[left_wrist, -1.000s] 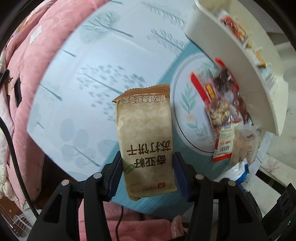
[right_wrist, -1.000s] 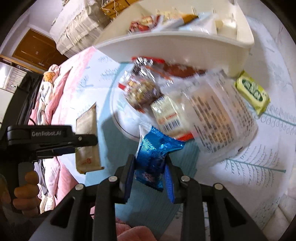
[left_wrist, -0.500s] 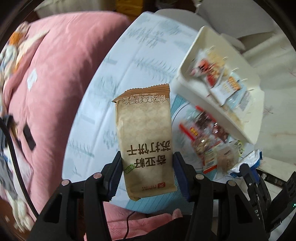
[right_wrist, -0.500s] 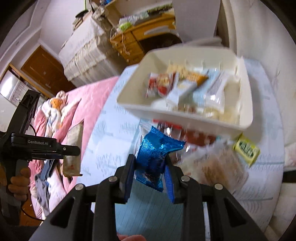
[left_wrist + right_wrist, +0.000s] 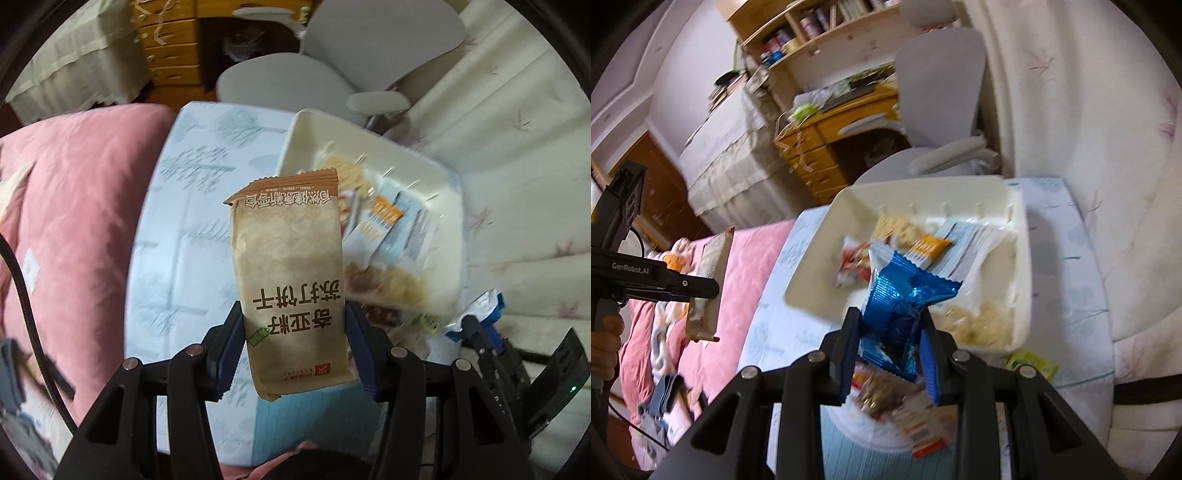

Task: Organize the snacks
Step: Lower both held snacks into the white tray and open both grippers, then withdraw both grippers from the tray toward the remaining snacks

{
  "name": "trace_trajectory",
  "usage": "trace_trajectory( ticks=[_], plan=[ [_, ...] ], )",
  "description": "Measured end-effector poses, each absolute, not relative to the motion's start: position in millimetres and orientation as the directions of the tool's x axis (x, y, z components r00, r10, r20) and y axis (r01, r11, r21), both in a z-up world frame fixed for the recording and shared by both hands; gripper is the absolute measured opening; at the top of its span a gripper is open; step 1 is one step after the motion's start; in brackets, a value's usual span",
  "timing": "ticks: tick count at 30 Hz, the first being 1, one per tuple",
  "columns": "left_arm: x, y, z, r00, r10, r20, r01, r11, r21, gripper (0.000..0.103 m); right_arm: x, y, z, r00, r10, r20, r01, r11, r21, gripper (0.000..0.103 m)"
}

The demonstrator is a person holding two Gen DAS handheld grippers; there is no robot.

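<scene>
My left gripper [image 5: 293,345] is shut on a tall brown cracker packet [image 5: 291,273], held upright above the table's left side. The white bin [image 5: 448,236] with several snack packets lies to its right. My right gripper [image 5: 890,350] is shut on a crinkled blue foil snack [image 5: 901,306], raised in front of the white bin [image 5: 1025,258]. In the right wrist view the left gripper [image 5: 701,286] with the brown packet [image 5: 709,288] hangs at the far left, over the pink bedding. More loose snacks [image 5: 908,413] lie on the table below the right gripper.
A light blue patterned tablecloth [image 5: 195,229] covers the table. Pink bedding [image 5: 74,206] lies left of it. A grey office chair [image 5: 332,74] and a wooden desk [image 5: 827,147] stand beyond. A green packet [image 5: 1030,363] lies by the bin's near corner. Curtains [image 5: 1089,129] hang at right.
Both grippers have risen with their packets still held. The views have tilted up from the tabletop, so the bin's inside, the chair and the desk now show.
</scene>
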State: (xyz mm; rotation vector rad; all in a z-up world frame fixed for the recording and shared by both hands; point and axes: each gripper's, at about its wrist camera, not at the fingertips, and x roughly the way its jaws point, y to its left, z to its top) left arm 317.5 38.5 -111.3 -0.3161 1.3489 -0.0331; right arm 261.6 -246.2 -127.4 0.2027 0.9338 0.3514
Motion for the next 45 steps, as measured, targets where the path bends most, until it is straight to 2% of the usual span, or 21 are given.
trace_trajectory(
  ticks=[3, 5, 13, 14, 16, 17, 29, 31, 33, 36, 45],
  plan=[
    [333.6, 29.7, -114.8, 0.265, -0.227, -0.937, -0.109, 0.959, -0.263, 0.050, 270.4, -253.1, -130.9, 0.566, 0.345, -0.749, -0.164, 0.937, 0.308, 0.030],
    [341.4, 25.2, -116.0, 0.287, -0.232, -0.929, -0.081, 0.961, -0.265, 0.037, 275.1, -256.1, -133.9, 0.571, 0.328, -0.752, -0.143, 0.943, 0.302, 0.030],
    [363.3, 8.8, -134.3, 0.292, -0.287, -0.912, -0.006, 0.953, -0.302, 0.037, 281.1, -266.9, -147.4, 0.577, 0.272, -0.770, -0.060, 0.955, 0.292, 0.033],
    [362.7, 8.0, -135.8, 0.287, -0.294, -0.912, -0.001, 0.952, -0.307, 0.037, 282.2, -267.9, -149.9, 0.566, 0.269, -0.779, -0.045, 0.954, 0.297, 0.036],
    [359.5, 6.2, -138.9, 0.280, -0.294, -0.914, 0.006, 0.952, -0.305, 0.038, 282.5, -271.0, -155.0, 0.549, 0.263, -0.793, -0.013, 0.952, 0.307, 0.053],
    [357.4, 4.7, -140.2, 0.273, -0.292, -0.916, 0.013, 0.954, -0.300, 0.038, 281.4, -272.4, -156.3, 0.549, 0.264, -0.793, -0.003, 0.950, 0.314, 0.055],
    [317.4, -4.5, -129.9, 0.263, -0.353, -0.898, 0.067, 0.935, -0.348, 0.042, 250.7, -285.6, -145.6, 0.561, 0.252, -0.788, 0.050, 0.941, 0.336, 0.056],
    [307.7, -6.3, -127.8, 0.268, -0.361, -0.893, 0.066, 0.932, -0.357, 0.044, 242.1, -287.5, -141.6, 0.563, 0.254, -0.787, 0.048, 0.940, 0.338, 0.056],
    [297.9, -7.0, -124.8, 0.277, -0.362, -0.890, 0.053, 0.931, -0.362, 0.056, 232.7, -288.1, -135.8, 0.560, 0.253, -0.789, 0.042, 0.942, 0.332, 0.056],
    [280.4, -8.9, -119.5, 0.301, -0.351, -0.887, 0.047, 0.934, -0.353, 0.067, 220.7, -291.0, -129.0, 0.561, 0.249, -0.789, 0.024, 0.949, 0.316, 0.056],
    [223.0, -18.2, -119.7, 0.364, -0.290, -0.885, 0.010, 0.951, -0.308, 0.075, 186.0, -303.9, -130.8, 0.522, 0.270, -0.809, -0.041, 0.955, 0.293, 0.056]
  ],
)
